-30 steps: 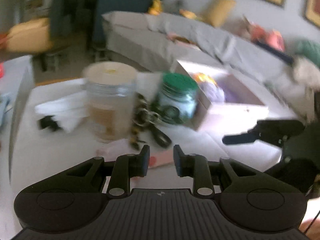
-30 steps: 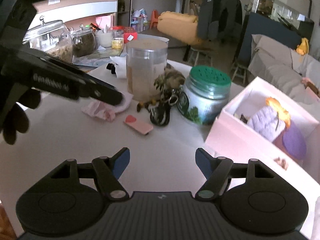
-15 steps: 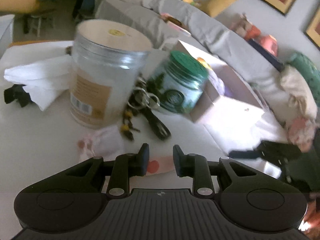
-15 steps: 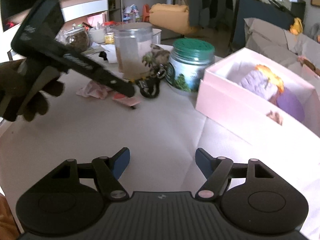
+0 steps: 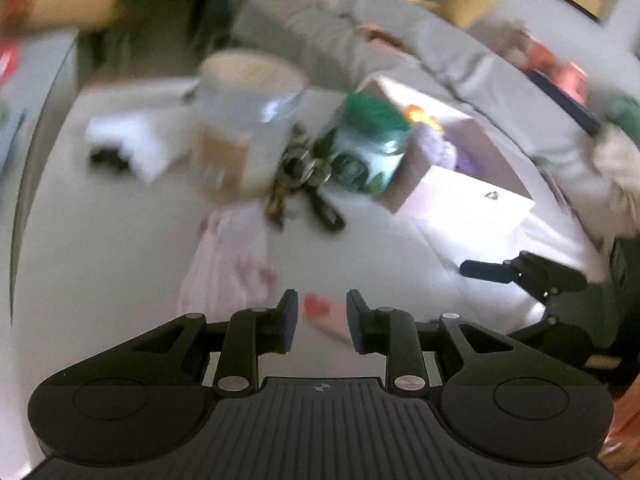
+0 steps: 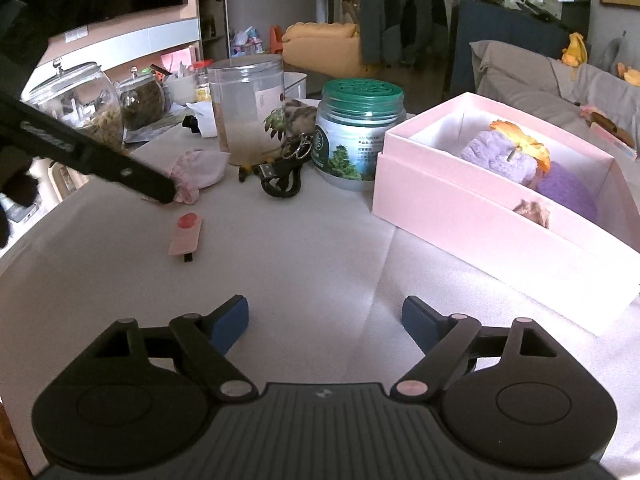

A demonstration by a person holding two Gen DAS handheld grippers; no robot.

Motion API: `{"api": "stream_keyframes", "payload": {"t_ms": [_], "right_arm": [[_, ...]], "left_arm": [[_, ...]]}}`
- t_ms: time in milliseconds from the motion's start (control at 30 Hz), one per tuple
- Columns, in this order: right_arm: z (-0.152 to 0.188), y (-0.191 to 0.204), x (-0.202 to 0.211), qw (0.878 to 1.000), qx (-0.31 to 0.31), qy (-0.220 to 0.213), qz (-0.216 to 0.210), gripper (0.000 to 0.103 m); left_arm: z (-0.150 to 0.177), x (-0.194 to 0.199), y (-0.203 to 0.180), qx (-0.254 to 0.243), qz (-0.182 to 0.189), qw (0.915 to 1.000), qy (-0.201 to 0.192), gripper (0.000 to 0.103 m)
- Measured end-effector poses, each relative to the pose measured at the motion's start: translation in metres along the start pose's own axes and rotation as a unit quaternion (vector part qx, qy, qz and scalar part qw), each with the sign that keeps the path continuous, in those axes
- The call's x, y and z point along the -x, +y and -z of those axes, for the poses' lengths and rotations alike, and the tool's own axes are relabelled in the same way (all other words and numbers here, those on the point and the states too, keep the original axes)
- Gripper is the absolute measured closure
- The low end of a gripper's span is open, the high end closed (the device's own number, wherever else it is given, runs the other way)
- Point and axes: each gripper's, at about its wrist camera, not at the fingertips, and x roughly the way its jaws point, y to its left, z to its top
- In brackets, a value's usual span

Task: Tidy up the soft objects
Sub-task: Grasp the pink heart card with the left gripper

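A crumpled pink cloth (image 6: 196,172) lies on the white table (image 6: 312,248) in front of a clear jar. My left gripper (image 6: 165,193) hovers at the cloth's near edge, its jaws slightly apart and nothing held. In its own blurred view the left gripper (image 5: 322,316) stands over a flat pink tag with a red heart (image 5: 318,306), with the pink cloth (image 5: 228,264) just left of it. An open pink box (image 6: 452,196) at the right holds purple soft pieces (image 6: 500,156) and an orange flower (image 6: 520,142). My right gripper (image 6: 326,320) is low over bare table, empty, its jaws opening.
A clear plastic jar (image 6: 248,112), a green-lidded jar (image 6: 356,132) and keys with a black cable (image 6: 284,178) crowd the table's middle. The pink tag (image 6: 186,234) lies nearer. Glass jars (image 6: 80,104) stand at the far left, a grey sofa (image 6: 560,80) behind.
My left gripper has shifted from over the pink tag to the edge of the pink cloth. The right gripper's jaws have spread wider.
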Motion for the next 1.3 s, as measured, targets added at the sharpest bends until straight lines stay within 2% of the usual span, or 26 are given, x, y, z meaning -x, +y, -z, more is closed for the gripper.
{"api": "stream_keyframes", "payload": {"t_ms": [100,167,233,300,367,433,500,533,633,700,800,900,1000,1200,1300], "right_arm": [[0.000,0.001,0.000,1.000,0.001,-0.001,0.000,0.016],[0.001,0.000,0.000,1.000,0.000,-0.001,-0.001,0.016],[0.001,0.000,0.000,1.000,-0.001,-0.002,0.000,0.016],[0.002,0.000,0.001,1.000,-0.003,-0.002,0.003,0.016],[0.002,0.000,0.001,1.000,-0.005,-0.003,0.006,0.016],[0.003,0.000,0.001,1.000,-0.007,-0.003,0.007,0.016],[0.002,0.000,0.001,1.000,-0.007,-0.003,0.007,0.015],[0.002,0.001,0.001,1.000,-0.006,-0.003,0.007,0.015],[0.002,0.001,0.000,1.000,-0.006,-0.003,0.007,0.015],[0.002,0.000,0.000,1.000,-0.007,-0.003,0.006,0.014],[0.002,0.001,-0.001,1.000,-0.006,-0.003,0.005,0.014],[0.002,0.001,-0.001,1.000,-0.006,-0.003,0.006,0.014],[0.002,0.001,-0.001,1.000,-0.005,-0.002,0.006,0.013],[0.002,0.001,-0.002,1.000,-0.005,-0.002,0.006,0.011],[0.002,0.000,-0.003,1.000,-0.002,0.001,-0.002,0.007]], "left_arm": [[0.004,-0.009,0.004,0.059,0.009,0.9980,0.019,0.074],[0.001,-0.019,0.001,0.073,0.013,0.9971,0.018,0.074],[-0.002,-0.031,-0.005,0.073,0.001,0.9971,0.018,0.073],[-0.004,-0.043,-0.016,0.060,-0.004,0.9980,0.018,0.073],[-0.006,-0.050,-0.032,0.018,-0.019,0.9995,0.015,0.073],[-0.004,-0.054,-0.049,-0.033,-0.048,0.9982,0.013,0.073],[-0.002,-0.054,-0.056,-0.054,-0.073,0.9959,0.008,0.074],[-0.002,-0.051,-0.057,-0.055,-0.076,0.9956,0.001,0.074],[-0.005,-0.036,-0.057,-0.069,-0.054,0.9959,-0.025,0.073],[-0.012,-0.030,-0.052,-0.087,-0.063,0.9936,-0.036,0.073],[-0.019,-0.033,-0.045,-0.124,-0.064,0.9897,-0.034,0.073],[-0.023,-0.044,-0.034,-0.136,-0.037,0.9899,-0.014,0.073],[-0.023,-0.057,-0.033,-0.151,-0.036,0.9879,0.005,0.073],[-0.024,-0.062,-0.031,-0.135,-0.032,0.9903,-0.001,0.073],[-0.022,-0.061,-0.032,-0.129,-0.039,0.9909,-0.003,0.073]]}}
